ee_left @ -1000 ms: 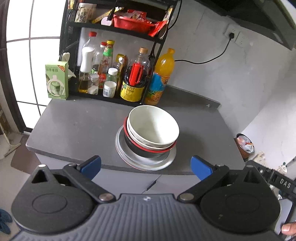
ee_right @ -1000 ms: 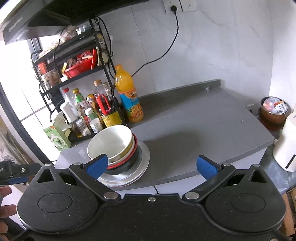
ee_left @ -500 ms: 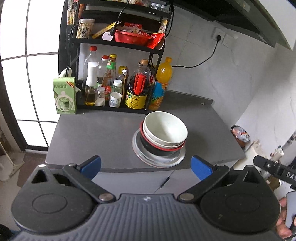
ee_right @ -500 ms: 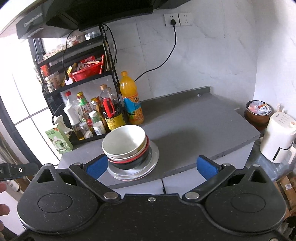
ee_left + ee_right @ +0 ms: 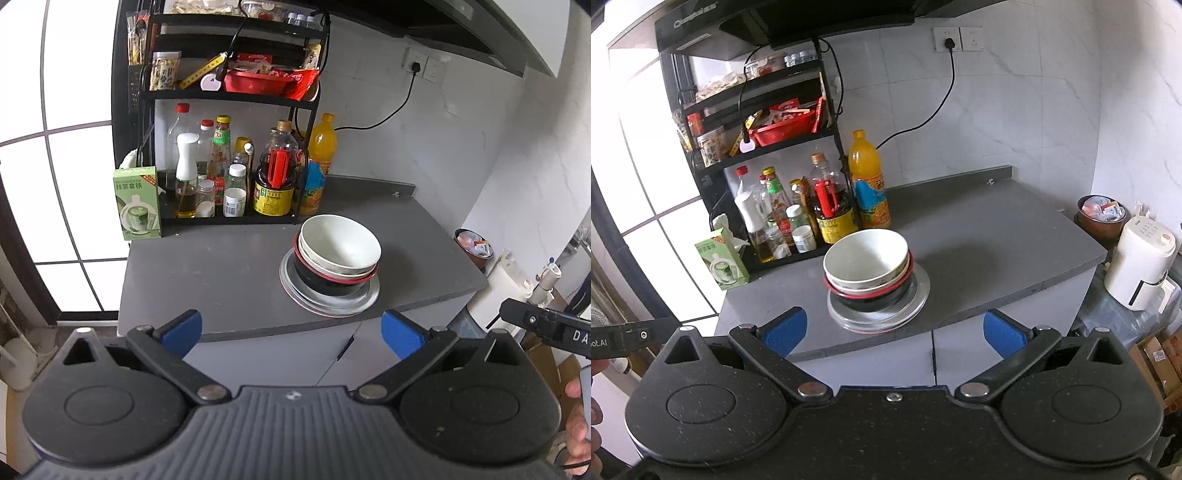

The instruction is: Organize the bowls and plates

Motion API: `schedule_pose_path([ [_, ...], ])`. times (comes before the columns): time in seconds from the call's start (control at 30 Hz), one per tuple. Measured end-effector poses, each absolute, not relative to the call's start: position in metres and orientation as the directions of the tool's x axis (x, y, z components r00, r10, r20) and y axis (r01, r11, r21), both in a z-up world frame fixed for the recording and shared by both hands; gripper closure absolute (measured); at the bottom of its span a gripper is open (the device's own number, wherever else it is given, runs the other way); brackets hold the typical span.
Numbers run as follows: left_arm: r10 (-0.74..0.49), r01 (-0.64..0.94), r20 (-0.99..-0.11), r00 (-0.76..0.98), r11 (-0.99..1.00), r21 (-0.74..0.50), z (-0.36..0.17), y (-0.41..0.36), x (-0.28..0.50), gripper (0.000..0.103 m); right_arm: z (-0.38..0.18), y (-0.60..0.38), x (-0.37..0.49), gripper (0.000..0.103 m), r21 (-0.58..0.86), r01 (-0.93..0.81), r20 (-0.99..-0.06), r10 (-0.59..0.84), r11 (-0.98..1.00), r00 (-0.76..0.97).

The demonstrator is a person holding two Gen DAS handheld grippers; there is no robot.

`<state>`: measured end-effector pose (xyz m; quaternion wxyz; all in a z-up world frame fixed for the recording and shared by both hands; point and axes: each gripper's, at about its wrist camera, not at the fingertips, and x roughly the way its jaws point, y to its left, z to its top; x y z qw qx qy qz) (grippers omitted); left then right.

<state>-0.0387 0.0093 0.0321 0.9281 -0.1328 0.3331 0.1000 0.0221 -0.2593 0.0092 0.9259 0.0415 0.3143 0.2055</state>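
Observation:
One stack stands near the front edge of the grey counter (image 5: 221, 280) (image 5: 990, 236). A white bowl (image 5: 341, 243) (image 5: 866, 258) tops it, nested over a second white bowl and a black bowl with a red rim (image 5: 332, 284) (image 5: 871, 297). The stack rests on metal plates (image 5: 364, 301) (image 5: 919, 295). My left gripper (image 5: 291, 332) is open and empty, held back from the counter and below its edge. My right gripper (image 5: 894, 330) is likewise open and empty, well short of the stack.
A black rack (image 5: 229, 99) (image 5: 757, 147) with sauce bottles, an orange drink bottle (image 5: 321, 158) (image 5: 868, 181) and a green box (image 5: 137, 206) (image 5: 720, 258) fills the counter's back left. Right of the counter stand a white appliance (image 5: 1141, 262) and a brown pot (image 5: 1102, 218).
Both grippers have drawn back and away from the counter, so the stack looks smaller and the cabinet front below shows. The stack has not moved, and both grippers stay open.

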Motion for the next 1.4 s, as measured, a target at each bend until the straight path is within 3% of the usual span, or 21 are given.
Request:
schedule_pose_path([
  [1.4, 0.057, -0.194, -0.637, 0.769, 0.97, -0.147, 0.034, 0.003, -0.073, 0.001, 0.009, -0.264, -0.025, 0.0, 0.164, -0.329, -0.579, 0.36, 0.93, 0.732],
])
